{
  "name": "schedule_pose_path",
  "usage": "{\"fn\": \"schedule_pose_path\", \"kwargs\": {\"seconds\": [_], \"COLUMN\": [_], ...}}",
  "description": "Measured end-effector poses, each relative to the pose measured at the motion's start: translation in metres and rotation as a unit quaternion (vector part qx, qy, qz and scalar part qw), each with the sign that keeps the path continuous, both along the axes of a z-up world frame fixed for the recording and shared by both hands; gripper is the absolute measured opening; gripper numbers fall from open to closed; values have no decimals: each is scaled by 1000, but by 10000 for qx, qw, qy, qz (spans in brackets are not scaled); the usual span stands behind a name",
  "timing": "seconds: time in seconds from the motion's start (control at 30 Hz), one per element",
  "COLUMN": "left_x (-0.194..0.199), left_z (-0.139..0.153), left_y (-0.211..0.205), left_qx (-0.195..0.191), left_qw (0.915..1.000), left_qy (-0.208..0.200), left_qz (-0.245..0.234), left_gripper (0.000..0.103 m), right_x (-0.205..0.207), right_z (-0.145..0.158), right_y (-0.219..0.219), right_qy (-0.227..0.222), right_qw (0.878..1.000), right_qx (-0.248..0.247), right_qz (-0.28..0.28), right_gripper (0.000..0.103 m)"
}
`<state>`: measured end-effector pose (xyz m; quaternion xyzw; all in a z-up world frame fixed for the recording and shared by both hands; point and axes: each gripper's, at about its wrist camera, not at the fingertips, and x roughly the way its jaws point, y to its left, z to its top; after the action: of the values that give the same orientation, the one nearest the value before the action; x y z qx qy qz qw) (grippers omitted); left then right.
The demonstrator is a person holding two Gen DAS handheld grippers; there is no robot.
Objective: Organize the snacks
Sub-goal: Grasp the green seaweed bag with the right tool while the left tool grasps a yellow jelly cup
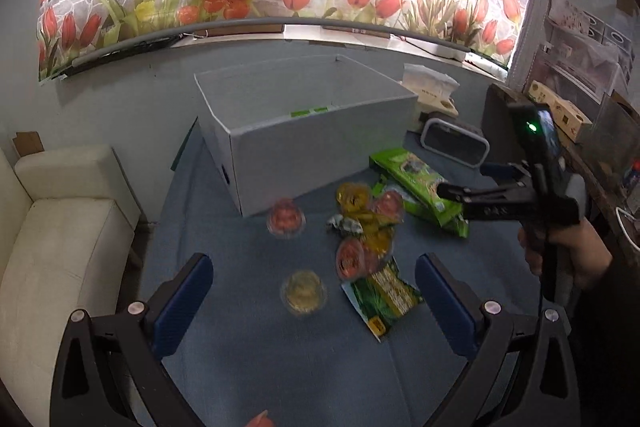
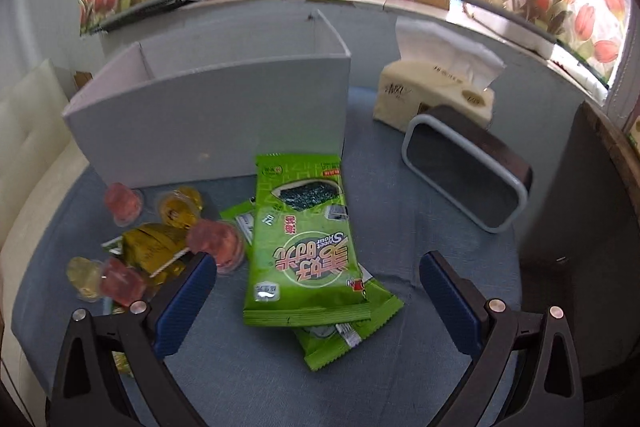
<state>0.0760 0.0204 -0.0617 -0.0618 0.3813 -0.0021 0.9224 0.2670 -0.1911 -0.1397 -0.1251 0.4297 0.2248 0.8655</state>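
a green seaweed snack packet [image 2: 306,247] lies flat on the blue tablecloth [image 2: 400,227], stacked on a second green packet [image 2: 352,331], just in front of the open white box [image 2: 208,123]. small jelly cups [image 2: 124,203] are scattered to its left. the right gripper [image 2: 318,303] is held wide open over the top packet, empty; it is best lowered so one edge is pinched alone. the left gripper [image 1: 314,301] is also wide open, empty, above a yellow jelly cup [image 1: 303,291].

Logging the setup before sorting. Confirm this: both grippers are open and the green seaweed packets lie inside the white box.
Wrong on one point: the green seaweed packets lie on the blue tablecloth in front of the white box, as the right wrist view shows. Both grippers are open.
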Motion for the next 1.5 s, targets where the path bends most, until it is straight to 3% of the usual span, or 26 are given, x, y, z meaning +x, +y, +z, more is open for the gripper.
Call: {"fn": "schedule_pose_path", "kwargs": {"seconds": [0.2, 0.27, 0.3, 0.47, 0.67, 1.03, 1.17, 1.27, 1.5], "left_x": [-31, -34, -34, -31, -14, 38, 56, 61, 58], "left_z": [-17, -20, -21, -29, -41, -75, -94, -105, -104], "left_y": [-10, -8, -7, -2, 4, 14, 10, 12, 18], "left_qx": [-254, -311, -328, -416, -359, 58, 307, 177, -152], "left_qw": [9994, 9990, 9989, 9982, 9982, 9971, 9941, 9924, 9931], "left_qy": [247, 326, 325, 439, 476, 761, 1042, 1213, 1142], "left_qz": [-57, -65, -54, -6, -34, -16, -80, -130, -208], "left_gripper": [103, 103, 103, 103, 103, 102, 71, 43, 38], "right_x": [35, 45, 48, 51, 26, -77, -111, -126, -156], "right_z": [-25, -34, -38, -36, -8, 45, 51, 50, 48], "right_y": [21, 25, 26, 17, 2, -32, -40, -43, -54], "right_qy": [266, 422, 501, 659, 361, 3, -70, -70, 1], "right_qw": [9994, 9987, 9982, 9977, 9989, 9961, 9945, 9930, 9916], "right_qx": [-162, -261, -267, -11, 201, 806, 975, 1123, 1276], "right_qz": [124, 148, 165, 144, 225, 350, 372, 346, 221], "right_gripper": [102, 91, 71, 71, 71, 71, 71, 71, 71]}}
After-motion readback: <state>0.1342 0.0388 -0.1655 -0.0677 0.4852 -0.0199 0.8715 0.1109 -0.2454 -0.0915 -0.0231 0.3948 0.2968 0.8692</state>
